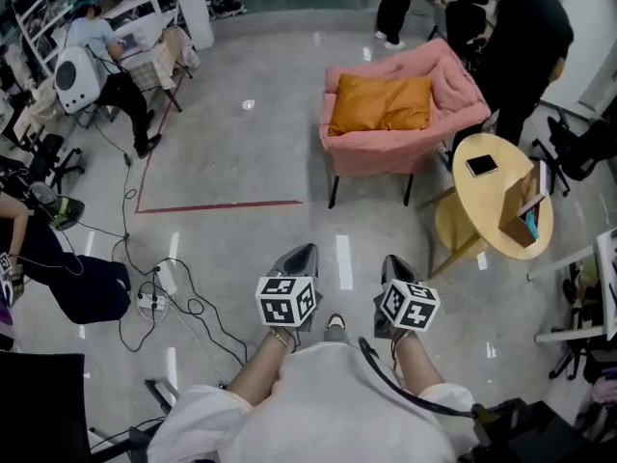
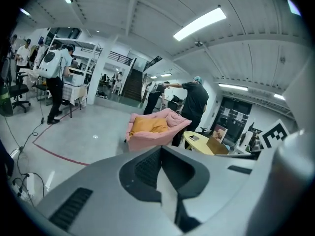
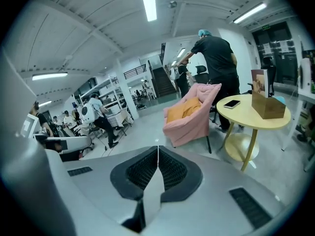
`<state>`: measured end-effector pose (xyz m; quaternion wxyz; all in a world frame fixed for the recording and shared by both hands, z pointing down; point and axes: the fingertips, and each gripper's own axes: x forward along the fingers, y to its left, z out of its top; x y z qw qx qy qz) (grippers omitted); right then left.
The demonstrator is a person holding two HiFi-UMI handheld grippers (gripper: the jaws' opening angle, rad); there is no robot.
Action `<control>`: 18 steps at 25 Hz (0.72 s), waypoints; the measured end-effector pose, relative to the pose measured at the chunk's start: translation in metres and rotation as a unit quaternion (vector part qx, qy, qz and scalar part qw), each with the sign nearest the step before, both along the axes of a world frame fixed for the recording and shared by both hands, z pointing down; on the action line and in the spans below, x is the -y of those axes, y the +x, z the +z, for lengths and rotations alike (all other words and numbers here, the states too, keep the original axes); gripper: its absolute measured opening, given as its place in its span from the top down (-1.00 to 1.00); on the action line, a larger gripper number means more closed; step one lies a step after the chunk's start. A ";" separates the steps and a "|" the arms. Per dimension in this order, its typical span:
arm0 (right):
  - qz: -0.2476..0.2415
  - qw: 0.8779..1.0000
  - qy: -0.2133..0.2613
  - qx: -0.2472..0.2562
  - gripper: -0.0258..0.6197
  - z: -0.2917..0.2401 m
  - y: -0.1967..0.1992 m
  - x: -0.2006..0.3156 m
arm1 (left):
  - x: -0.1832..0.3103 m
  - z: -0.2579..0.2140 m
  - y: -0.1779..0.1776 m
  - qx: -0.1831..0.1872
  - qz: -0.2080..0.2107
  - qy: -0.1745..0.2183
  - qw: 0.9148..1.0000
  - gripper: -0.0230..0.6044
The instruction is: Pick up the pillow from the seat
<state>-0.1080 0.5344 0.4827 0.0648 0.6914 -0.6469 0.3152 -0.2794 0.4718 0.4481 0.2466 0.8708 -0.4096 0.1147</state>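
While the orange pillow (image 1: 380, 104) lies on the pink armchair's (image 1: 398, 151) seat, well ahead, the left gripper (image 1: 301, 256) and the right gripper (image 1: 394, 266) hang over the floor, jaws pressed together, both empty.

pillow (image 1: 380, 104): orange cloth, faint sheen; armchair (image 1: 378, 158): pink matt cloth; floor (image 1: 231, 152): glossy grey; table (image 1: 503, 199): smooth pale wood

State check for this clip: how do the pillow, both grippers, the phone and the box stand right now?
pillow: lying on the armchair seat, not yet picked up
left gripper: shut, empty
right gripper: shut, empty
phone: lying flat on the round table
box: upright on the same table
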 end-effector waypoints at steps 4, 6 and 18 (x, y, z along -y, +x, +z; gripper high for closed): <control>0.013 1.000 -0.009 0.015 0.83 0.009 0.026 0.018 | 0.016 0.008 0.027 0.011 0.015 -0.007 1.000 0.90; 0.015 1.000 -0.013 0.019 0.83 0.013 0.037 0.027 | 0.026 0.012 0.038 0.015 0.016 -0.011 1.000 0.90; 0.025 0.999 -0.017 0.020 0.83 0.017 0.113 0.091 | 0.091 0.011 0.111 0.020 0.030 -0.009 0.999 0.90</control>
